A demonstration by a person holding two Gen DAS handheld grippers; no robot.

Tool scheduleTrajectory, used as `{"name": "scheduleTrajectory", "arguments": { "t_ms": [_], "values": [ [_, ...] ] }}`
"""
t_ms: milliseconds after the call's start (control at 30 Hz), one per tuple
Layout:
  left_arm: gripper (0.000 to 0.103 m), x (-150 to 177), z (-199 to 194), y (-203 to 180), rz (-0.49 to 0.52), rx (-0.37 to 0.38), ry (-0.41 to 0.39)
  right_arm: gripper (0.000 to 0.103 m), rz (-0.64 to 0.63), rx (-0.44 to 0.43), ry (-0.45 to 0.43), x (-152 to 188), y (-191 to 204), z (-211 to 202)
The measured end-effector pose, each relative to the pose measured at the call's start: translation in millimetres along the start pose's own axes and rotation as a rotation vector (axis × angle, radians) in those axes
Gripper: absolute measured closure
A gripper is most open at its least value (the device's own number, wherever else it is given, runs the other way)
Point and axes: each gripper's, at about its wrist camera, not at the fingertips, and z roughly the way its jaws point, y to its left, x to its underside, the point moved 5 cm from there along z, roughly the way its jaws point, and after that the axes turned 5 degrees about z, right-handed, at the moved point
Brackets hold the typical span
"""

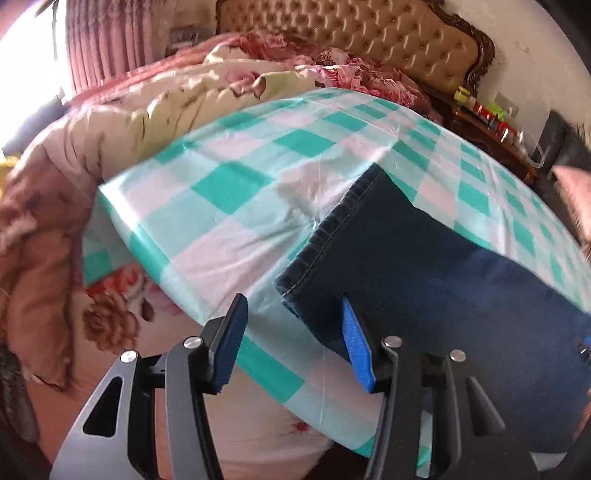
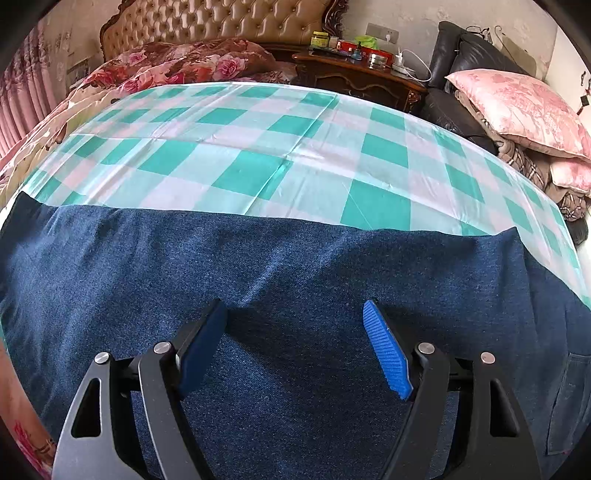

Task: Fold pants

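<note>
Spreading wide, the left gripper (image 1: 293,339) shows its two blue-padded fingers well apart, nothing caught between them. We see its right-side finger right at the edge of the pants (image 1: 424,280), close to the hemmed leg end, though we cannot tell if it touches the cloth; its left-side finger hangs over the checked sheet (image 1: 229,184). The denim leg runs from that hem toward the right of the left wrist view, lying flat on the sheet.

Our right gripper (image 2: 295,334) is likewise wide, holding nothing. Both of its fingers stand over the broad blue spread of the pants (image 2: 280,258), which fills the lower half of the right wrist view; a small crease rises in the denim just by the left-side finger tip. A pocket seam shows at the far right of the cloth.

Beyond the pants we see the green and white checked sheet (image 2: 258,147) laid over the bed. Past it lies a floral quilt (image 2: 177,62), bunched up against the tufted headboard (image 2: 207,22). To the right stands a dark wooden nightstand (image 2: 354,77) crowded with small jars and bottles, and beside it a pink pillow (image 2: 517,107) resting on a pile of folded bedding.
</note>
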Motion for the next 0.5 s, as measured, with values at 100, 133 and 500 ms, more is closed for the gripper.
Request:
{"name": "scheduleTrajectory", "arguments": {
  "t_ms": [100,133,500],
  "values": [
    [0.052,-1.9,2.9,1.5,-0.002,0.038,0.003,0.029,0.004,0.001,-0.002,-0.1,-0.3,0.4],
    [0.052,-3.2,2.3,3.0,-0.02,0.074,0.004,0.029,0.006,0.0,-0.001,-0.3,-0.4,0.7],
    [0.06,-6.0,8.0,5.7,-0.131,0.254,0.017,0.026,0.012,0.006,0.012,-2.2,-1.6,2.6]
  ]
}}
